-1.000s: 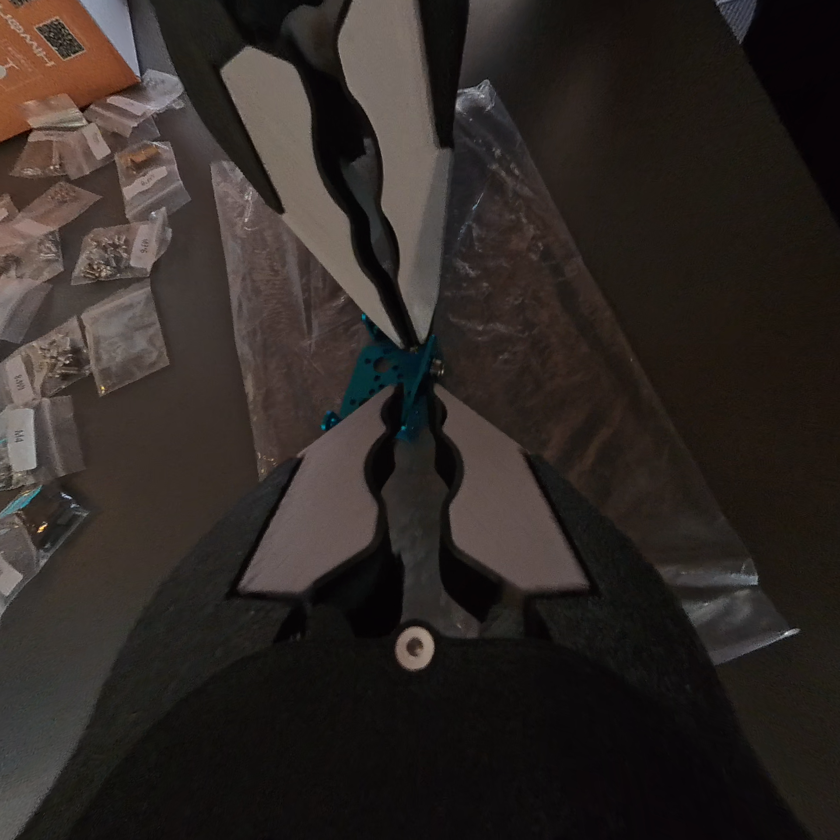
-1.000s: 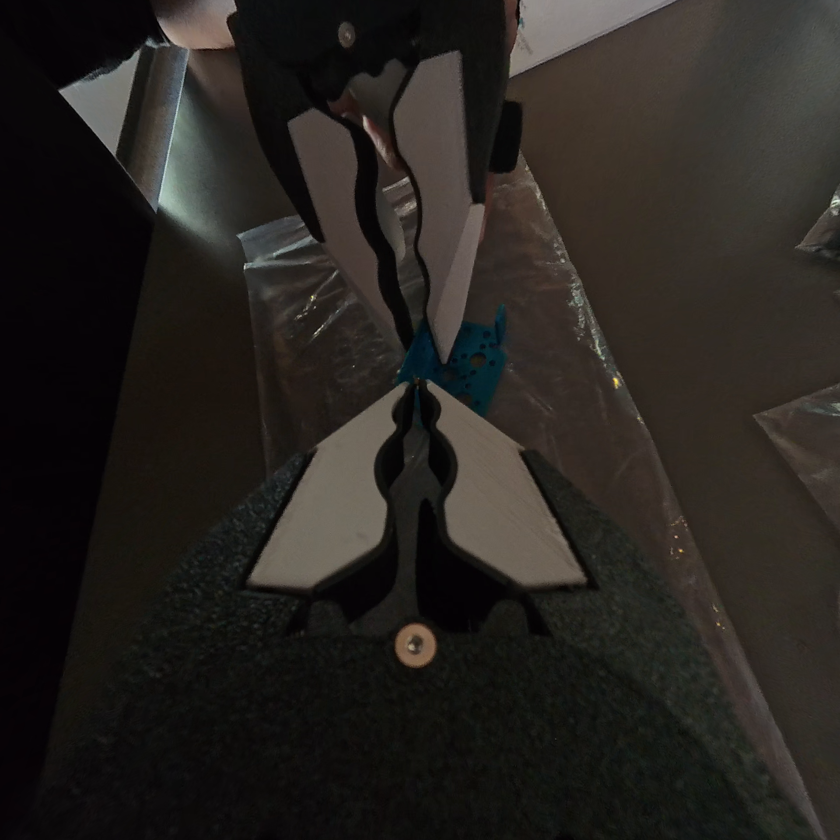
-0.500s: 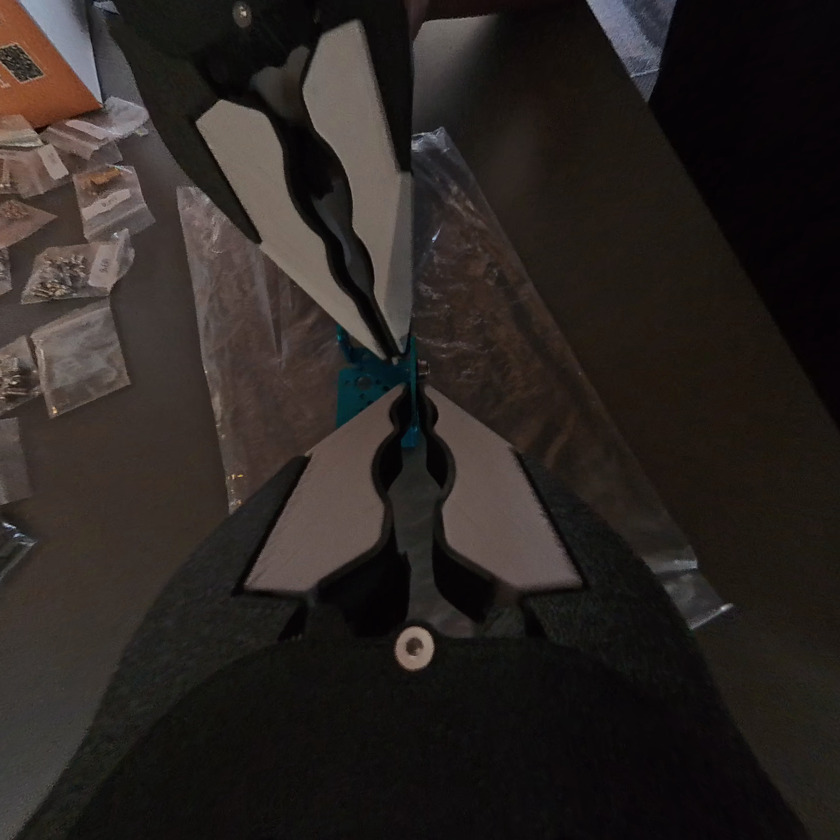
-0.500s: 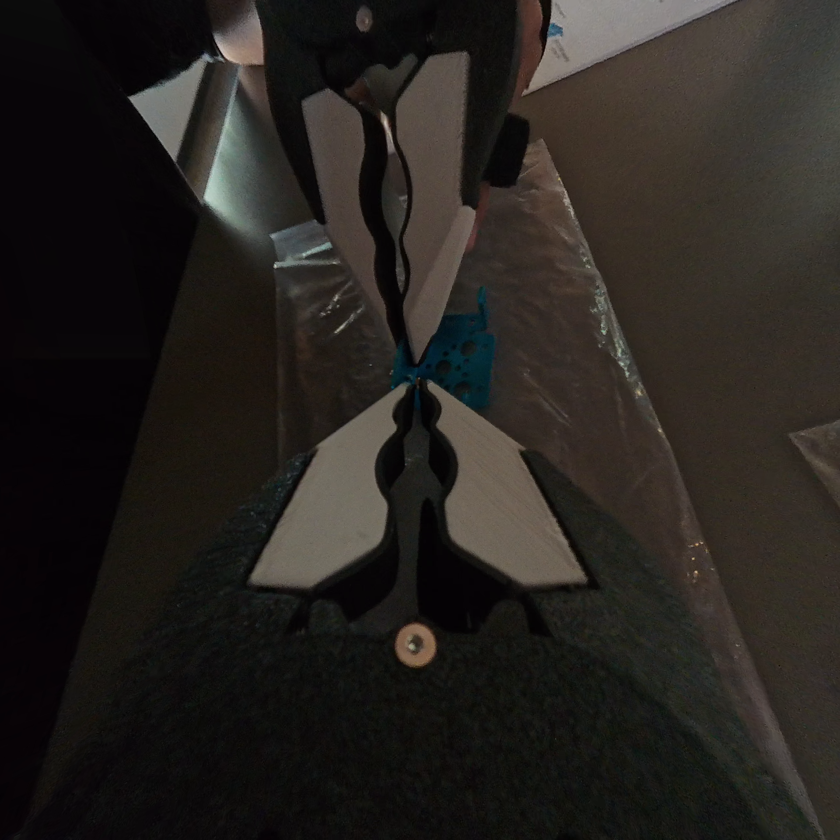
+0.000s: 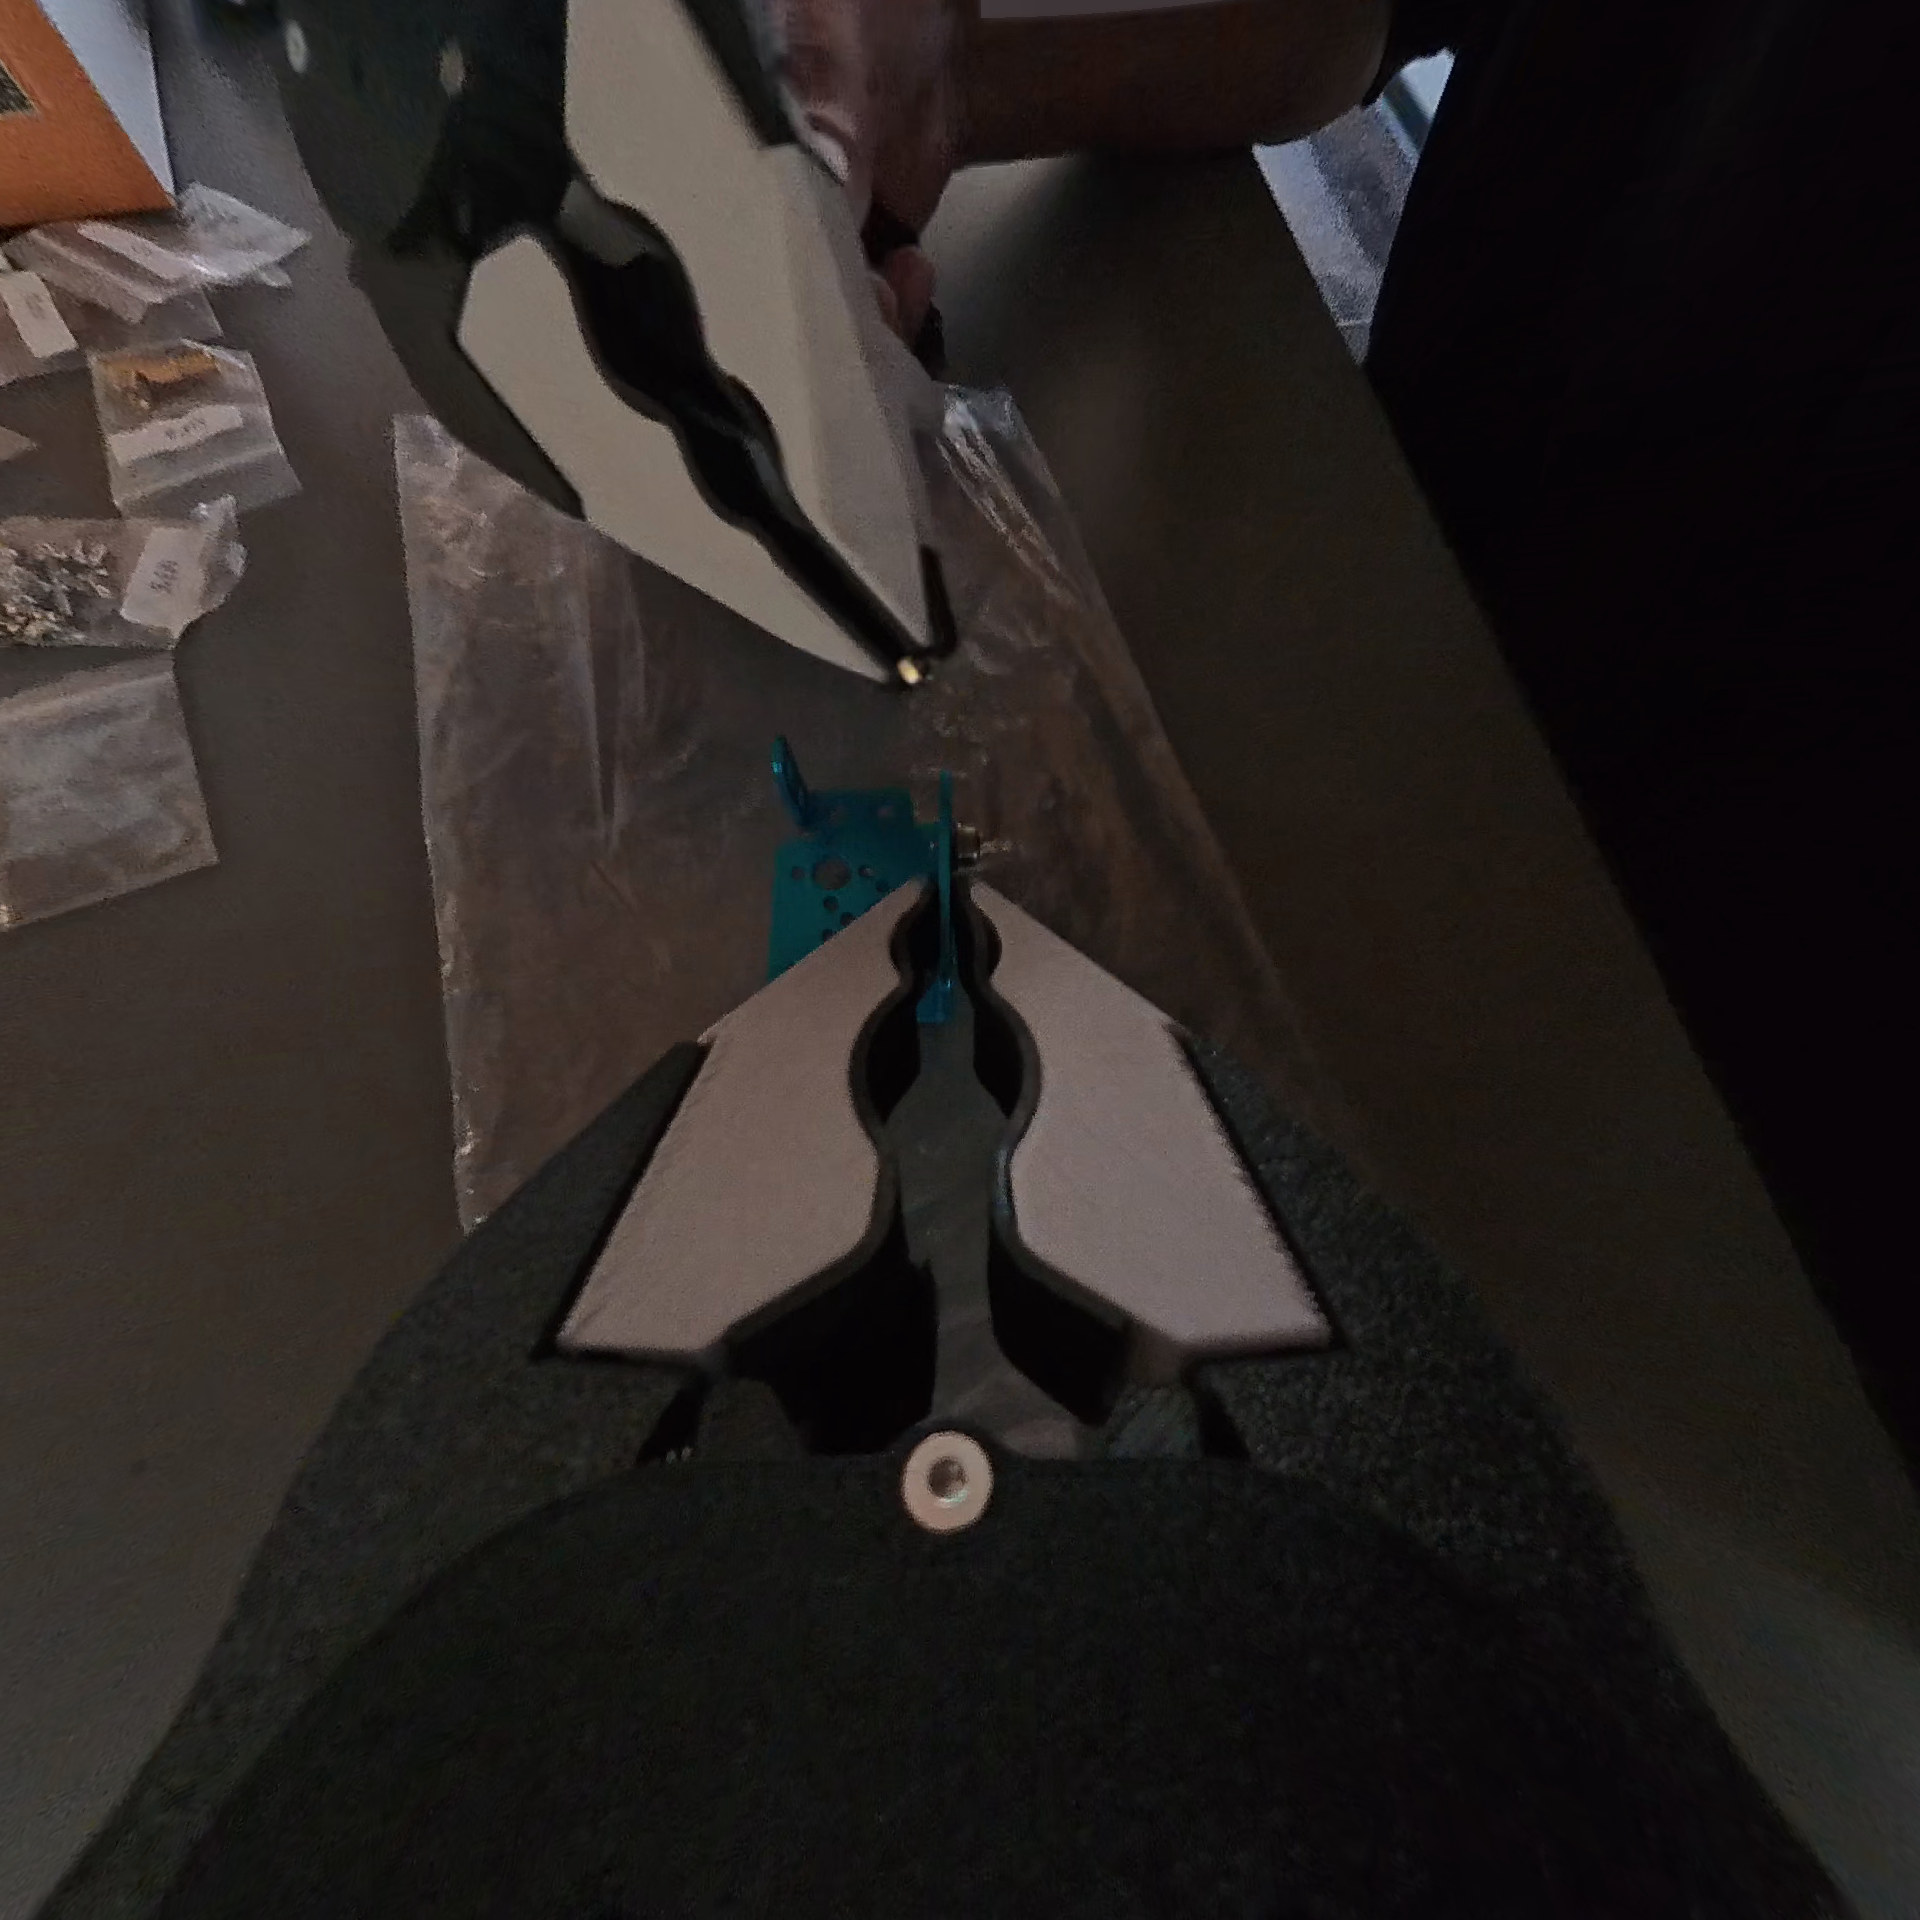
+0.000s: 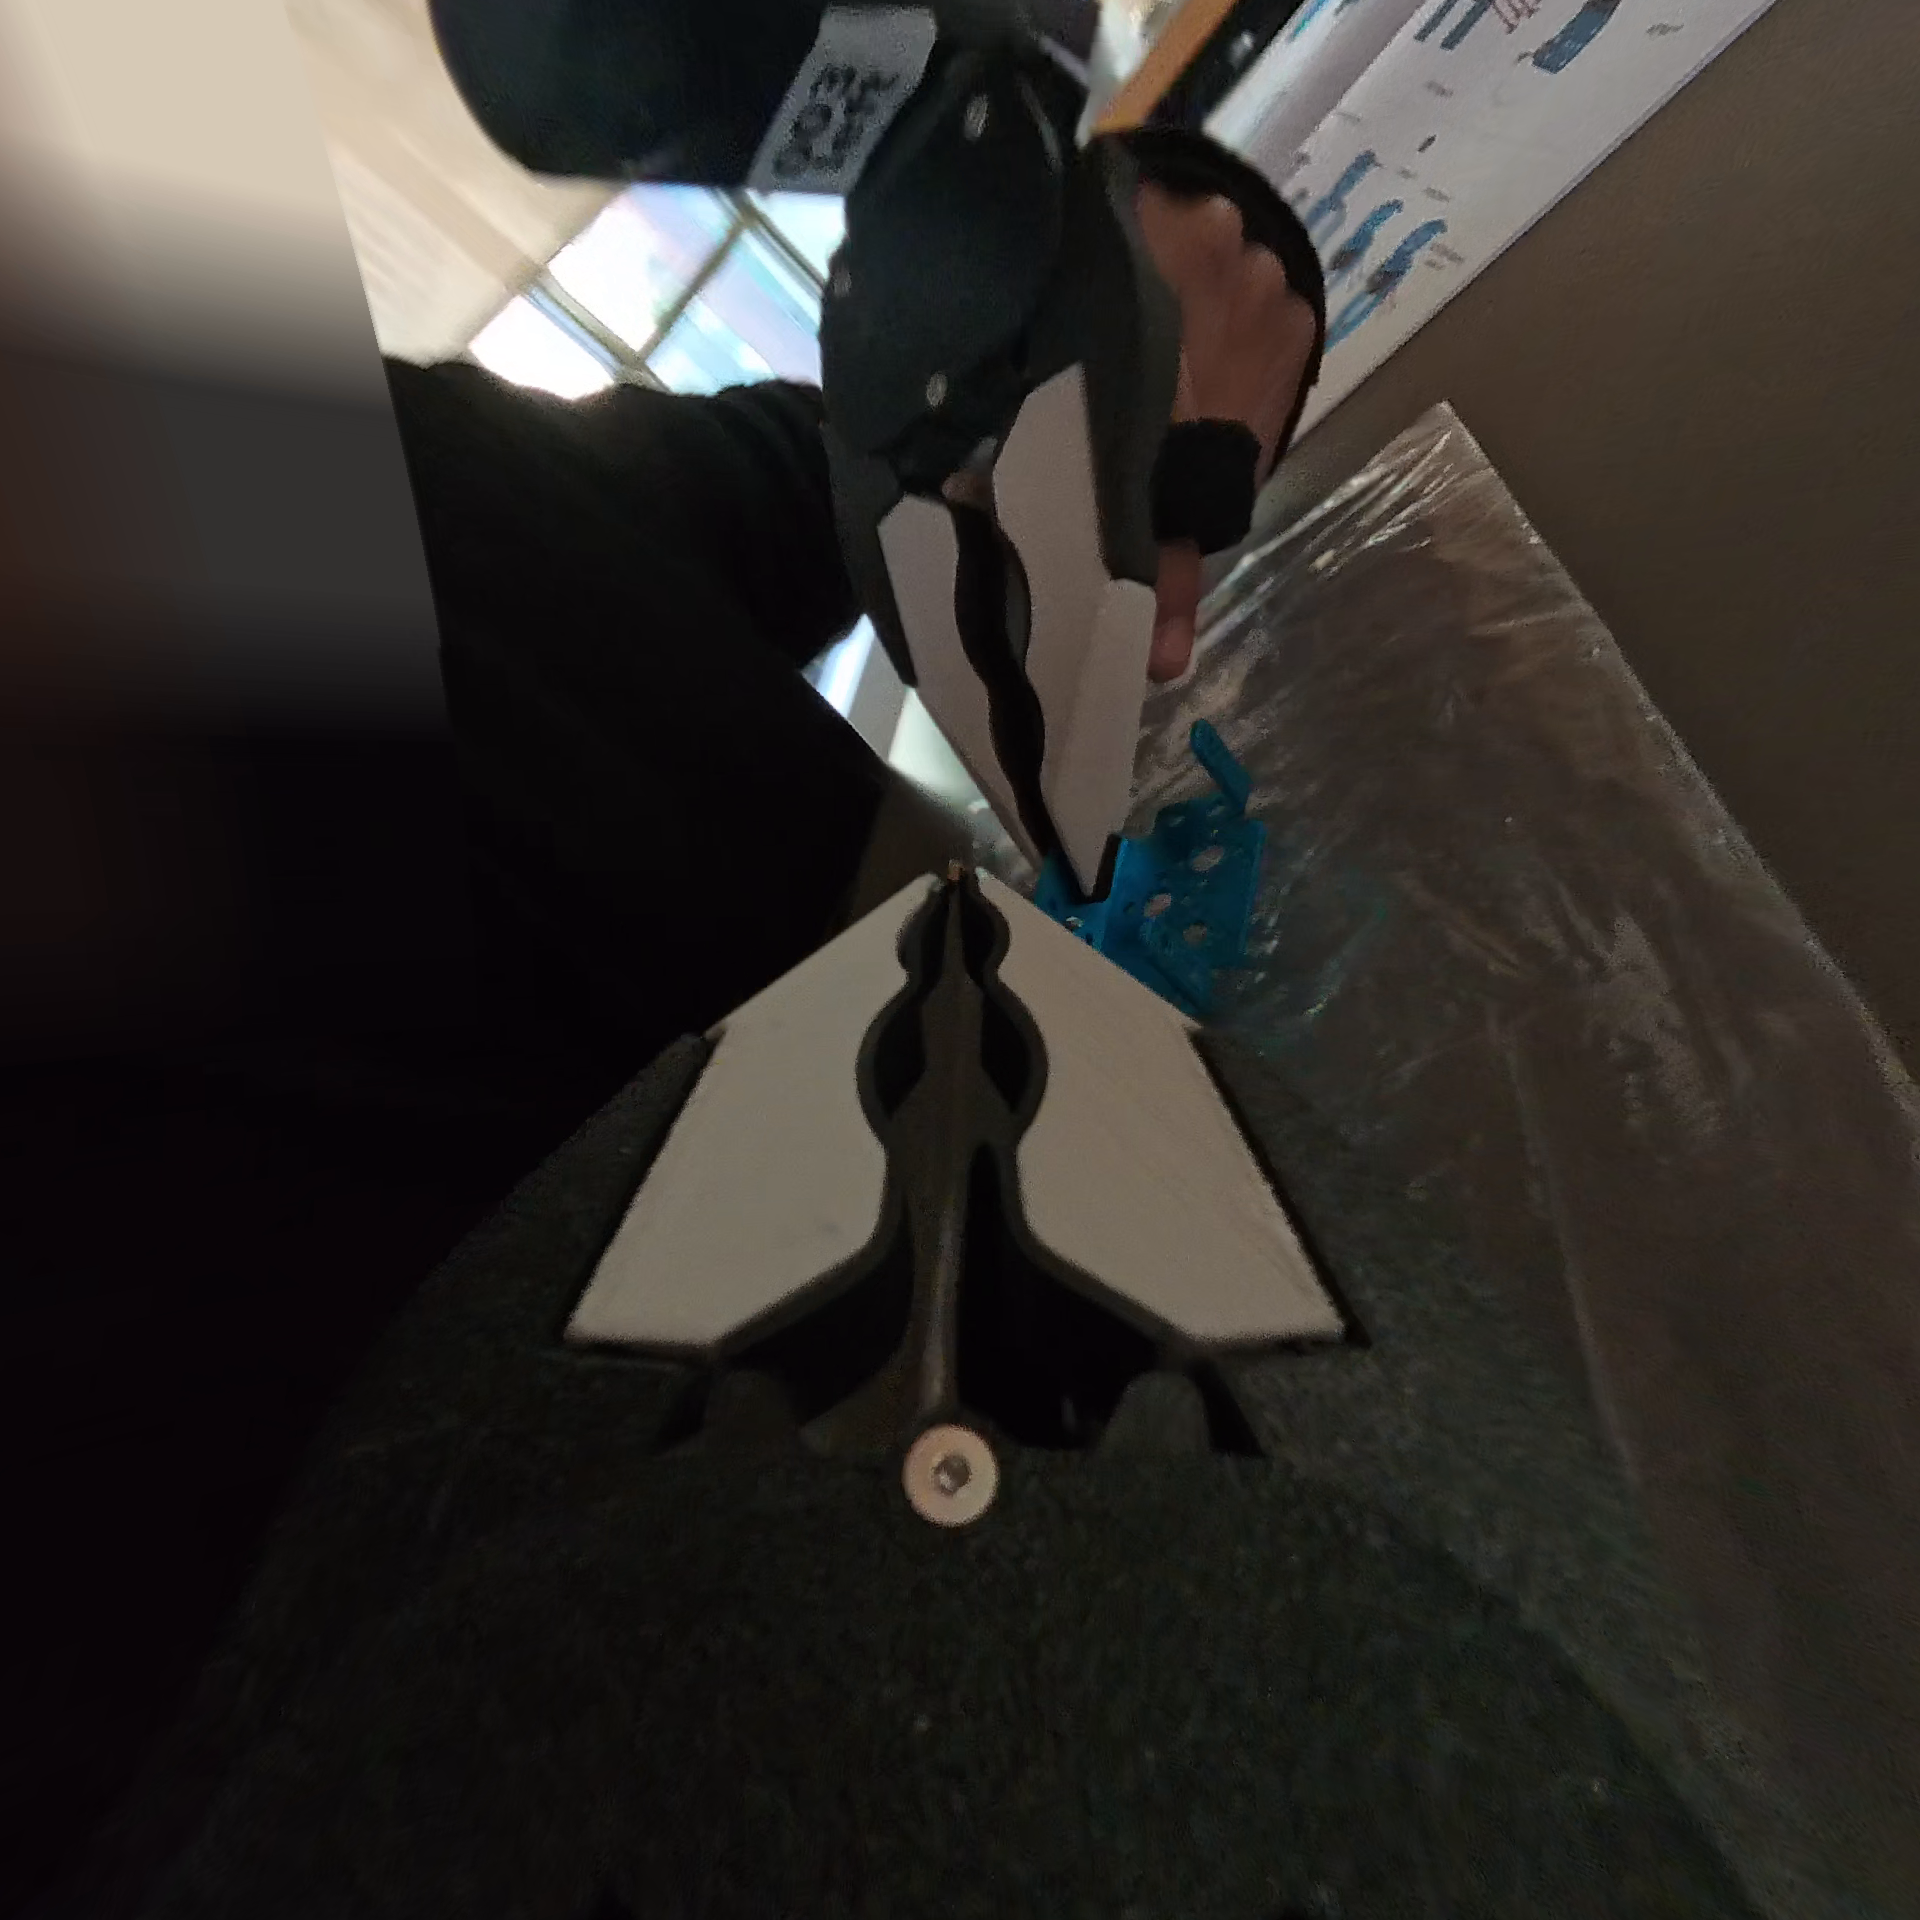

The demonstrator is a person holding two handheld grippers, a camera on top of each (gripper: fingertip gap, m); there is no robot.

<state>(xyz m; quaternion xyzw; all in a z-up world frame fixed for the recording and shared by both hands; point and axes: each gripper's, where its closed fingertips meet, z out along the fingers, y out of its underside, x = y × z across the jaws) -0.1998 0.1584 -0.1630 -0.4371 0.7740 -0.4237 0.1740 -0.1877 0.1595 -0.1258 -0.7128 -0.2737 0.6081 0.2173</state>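
My left gripper (image 5: 940,899) is shut on the upright flange of a blue perforated metal bracket (image 5: 831,883), which rests on a clear plastic bag (image 5: 582,727). A small screw head (image 5: 971,840) sticks out of the flange on the right. My right gripper (image 5: 914,657) hangs above and behind the bracket, apart from it, shut on a tiny brass-coloured metal piece (image 5: 912,671). In the right wrist view my right gripper (image 6: 956,883) pinches that piece (image 6: 954,871) at its tips. The left gripper (image 6: 1075,883) grips the bracket (image 6: 1184,914) just to the right of it.
Several small plastic bags of hardware (image 5: 166,447) lie on the dark table (image 5: 208,1039) at the left, next to an orange box (image 5: 62,114). The table edge (image 5: 1382,520) runs along the right. A white printed sheet (image 6: 1455,156) lies beyond the clear bag (image 6: 1507,831). A hand (image 6: 1226,312) holds the left gripper.
My right gripper has drawn back and up from the bracket, where its tips met the left gripper's, and has tilted. The left gripper still holds the bracket.
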